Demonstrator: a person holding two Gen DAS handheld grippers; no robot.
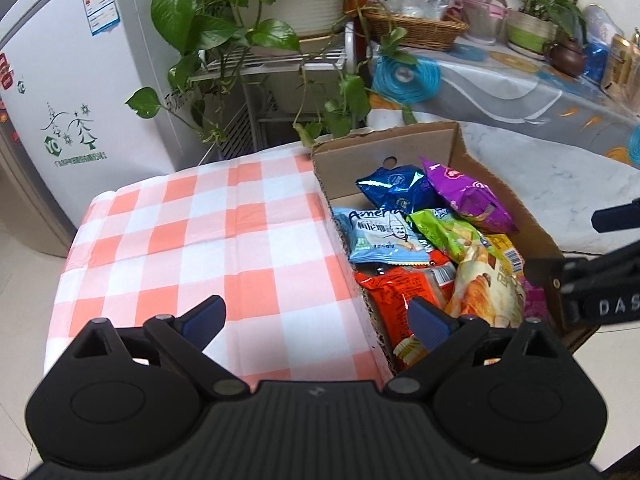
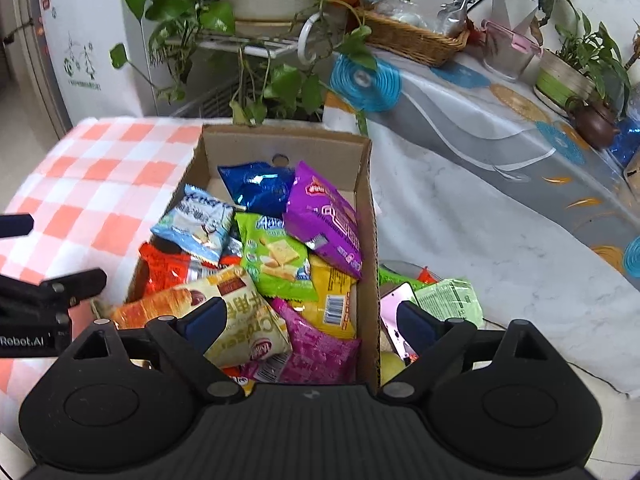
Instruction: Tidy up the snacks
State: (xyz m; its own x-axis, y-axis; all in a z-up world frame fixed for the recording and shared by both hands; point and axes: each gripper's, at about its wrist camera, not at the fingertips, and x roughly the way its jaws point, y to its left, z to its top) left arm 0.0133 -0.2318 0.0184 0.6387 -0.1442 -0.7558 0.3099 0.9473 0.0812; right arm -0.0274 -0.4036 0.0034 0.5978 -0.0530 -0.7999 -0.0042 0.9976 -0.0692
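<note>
Cardboard box (image 2: pixel 366 216) set on counter, between checked cloth (image 1: pixel 192 240) at left and marble surface at right. Left claw (image 1: pixel 316 322) held apart, nothing gripped, above box's near left wall. Right claw (image 2: pixel 308 320) likewise apart, nothing gripped, above near right wall.

Risks judged: packets heaped and overlapping, so pinched film could slip; neighbour could be dragged out with chosen one; box wall could be caught by claw.

Count: one box; about ten packets inside, lower ones hidden. Purple packet (image 2: pixel 324 220), blue packet (image 2: pixel 256 188), green packet (image 2: pixel 276 256) on top. Few more packets (image 2: pixel 448 300) lie outside, near right.
</note>
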